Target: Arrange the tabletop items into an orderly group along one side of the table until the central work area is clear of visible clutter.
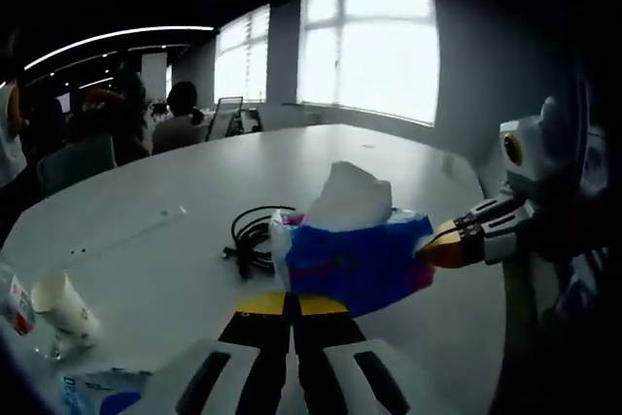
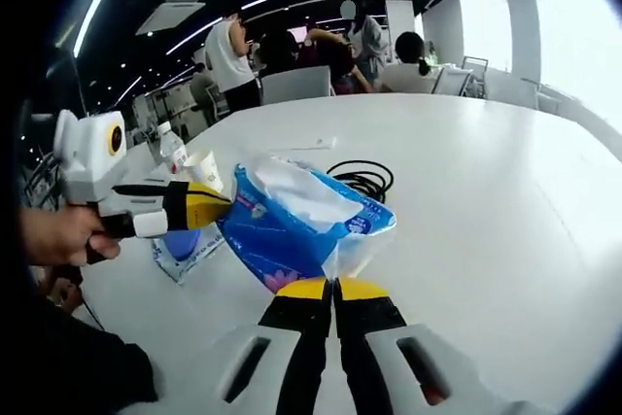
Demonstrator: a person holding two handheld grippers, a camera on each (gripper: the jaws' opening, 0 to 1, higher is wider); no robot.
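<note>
A blue tissue pack [image 1: 362, 261] with a white tissue sticking out of its top is held between both grippers over the white table [image 1: 194, 182]. My left gripper [image 1: 292, 304] is shut, its yellow tips pinching the pack's near lower edge. The right gripper [image 1: 439, 248] comes in from the right and pinches the pack's other end. In the right gripper view, my right gripper [image 2: 332, 289] is shut on the crinkled plastic of the tissue pack [image 2: 292, 225]. There the left gripper [image 2: 216, 207], held by a hand, grips the pack's left end.
A coiled black cable [image 1: 253, 236] [image 2: 365, 180] lies just behind the pack. A paper cup [image 1: 64, 304] [image 2: 200, 170], a water bottle [image 1: 14, 304] [image 2: 173, 147] and a flat blue packet [image 1: 97, 392] [image 2: 185, 246] sit near one table edge. People sit beyond the far edge.
</note>
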